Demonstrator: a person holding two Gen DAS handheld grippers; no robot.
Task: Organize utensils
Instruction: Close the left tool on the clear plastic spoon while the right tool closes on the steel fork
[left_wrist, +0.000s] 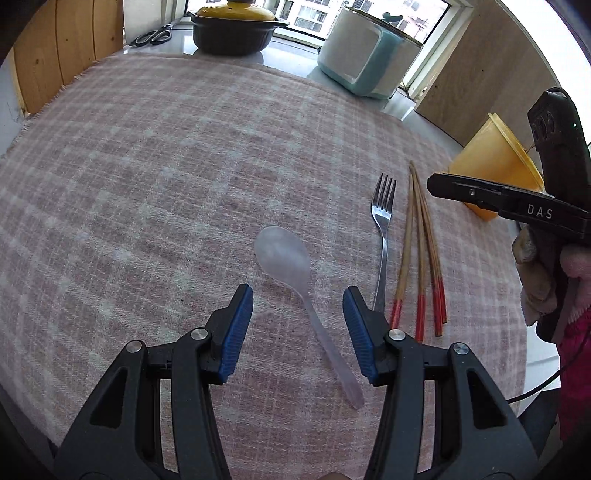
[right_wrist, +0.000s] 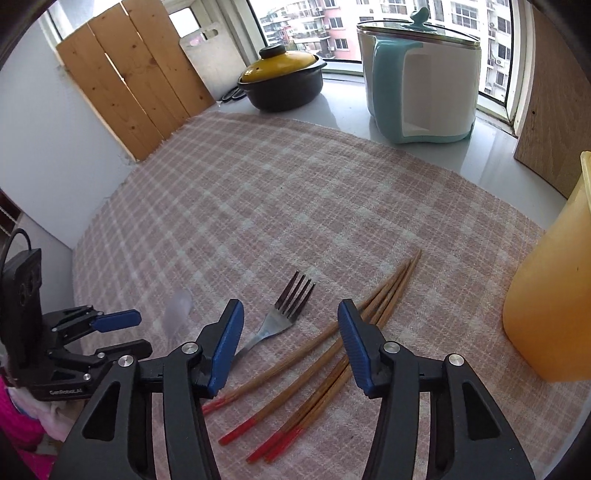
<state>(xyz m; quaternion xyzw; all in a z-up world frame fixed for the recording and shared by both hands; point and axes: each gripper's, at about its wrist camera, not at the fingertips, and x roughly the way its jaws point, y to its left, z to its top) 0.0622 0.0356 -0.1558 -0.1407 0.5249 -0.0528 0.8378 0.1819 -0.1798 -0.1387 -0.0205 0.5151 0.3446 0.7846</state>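
Plainly spread across a pink checked cloth (left_wrist: 147, 166): translucent spoon (left_wrist: 284, 258), metal fork (left_wrist: 384, 221) just right of the spoon, and wooden chopsticks (left_wrist: 417, 251) with red ends just right of the fork, fanned out, four by the count in the right wrist view. Yellow container (left_wrist: 491, 155) beyond the chopsticks, at the cloth's right edge. Past the cloth's far edge, by the window: dark pot (left_wrist: 232, 37) with a yellow lid, white and teal cooker (left_wrist: 362, 62), scissors (left_wrist: 153, 36) left of the pot.

Left gripper (left_wrist: 298, 299) poised over the spoon's handle, blue fingers (left_wrist: 236, 332) apart, handle between them; contact not discernible. Right gripper (right_wrist: 290, 317) above the chopsticks and the fork's handle, fingers (right_wrist: 225, 347) apart, clamped on nothing; chopstick shafts run under the gap. Gloved hand (left_wrist: 535, 269) and a pink sleeve behind the right gripper, seen from the left wrist
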